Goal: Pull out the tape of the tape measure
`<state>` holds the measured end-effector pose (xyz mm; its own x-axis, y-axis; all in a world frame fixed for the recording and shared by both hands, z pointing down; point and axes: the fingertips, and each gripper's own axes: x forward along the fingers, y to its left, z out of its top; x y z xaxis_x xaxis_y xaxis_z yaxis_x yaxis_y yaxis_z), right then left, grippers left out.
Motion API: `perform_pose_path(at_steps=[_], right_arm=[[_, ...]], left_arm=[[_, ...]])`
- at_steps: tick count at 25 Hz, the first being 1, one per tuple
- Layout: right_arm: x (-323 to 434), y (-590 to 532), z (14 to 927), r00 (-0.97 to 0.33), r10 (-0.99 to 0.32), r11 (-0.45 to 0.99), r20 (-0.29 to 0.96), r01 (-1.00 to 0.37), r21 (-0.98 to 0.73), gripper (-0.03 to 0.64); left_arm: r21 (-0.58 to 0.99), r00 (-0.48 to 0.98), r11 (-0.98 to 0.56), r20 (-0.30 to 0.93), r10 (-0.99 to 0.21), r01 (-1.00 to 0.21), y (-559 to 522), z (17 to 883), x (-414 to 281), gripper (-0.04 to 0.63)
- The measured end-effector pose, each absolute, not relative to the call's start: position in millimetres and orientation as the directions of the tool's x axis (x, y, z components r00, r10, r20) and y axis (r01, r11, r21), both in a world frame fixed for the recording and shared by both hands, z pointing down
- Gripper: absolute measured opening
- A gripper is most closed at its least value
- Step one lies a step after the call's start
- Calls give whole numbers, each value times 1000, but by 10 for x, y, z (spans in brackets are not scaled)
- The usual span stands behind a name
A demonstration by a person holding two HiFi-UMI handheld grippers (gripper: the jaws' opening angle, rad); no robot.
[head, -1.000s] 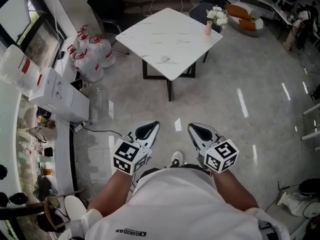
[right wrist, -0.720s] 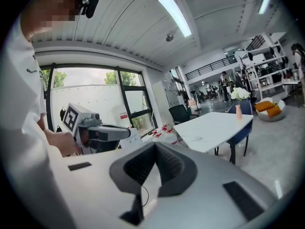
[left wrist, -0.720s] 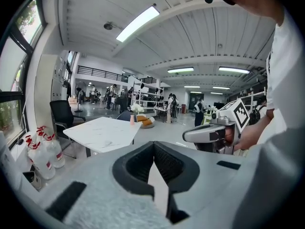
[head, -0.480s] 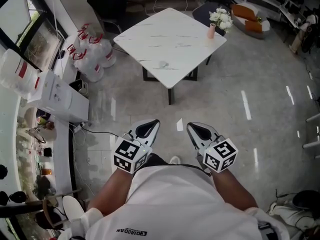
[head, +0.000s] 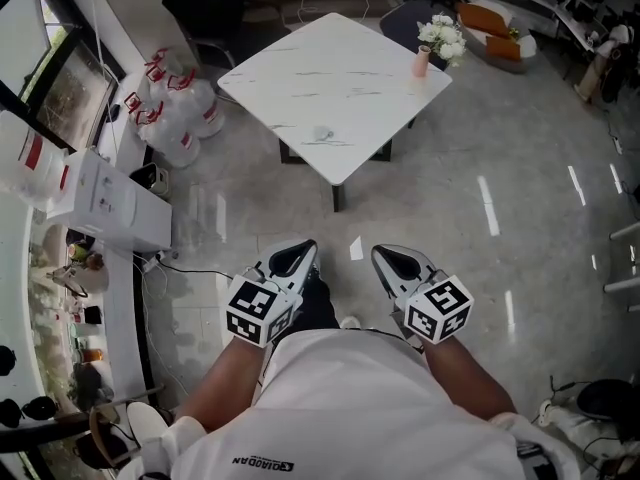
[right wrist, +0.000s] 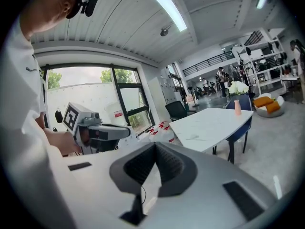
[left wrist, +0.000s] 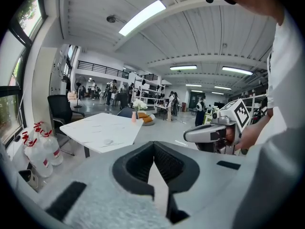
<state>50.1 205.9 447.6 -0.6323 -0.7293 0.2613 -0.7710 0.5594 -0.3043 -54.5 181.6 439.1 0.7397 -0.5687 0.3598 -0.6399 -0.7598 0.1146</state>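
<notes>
A small pale round object, too small to tell apart, lies near the front edge of the white marble table a few steps ahead. My left gripper and right gripper are held side by side close to my body, over the floor and far from the table. Both are shut with nothing between the jaws. The left gripper view shows its own closed jaws, the table and the right gripper. In the right gripper view the closed jaws point toward the table.
A pink vase with white flowers stands at the table's far right corner. Several water jugs and a white box line the left wall. A dark chair and a blue chair stand behind the table. The floor is glossy grey.
The view has drifted as I step forward: the table now sits slightly further left. Both grippers stay shut and in the same place before my body.
</notes>
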Motion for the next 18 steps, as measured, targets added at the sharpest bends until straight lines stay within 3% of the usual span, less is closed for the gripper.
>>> perform_pose_path(at_steps=[18], right_arm=[[312, 30, 4439, -589, -750, 530, 302, -808, -258, 5]], left_arm=[[90, 761, -789, 347, -548, -608, -263, 4301, -769, 9]])
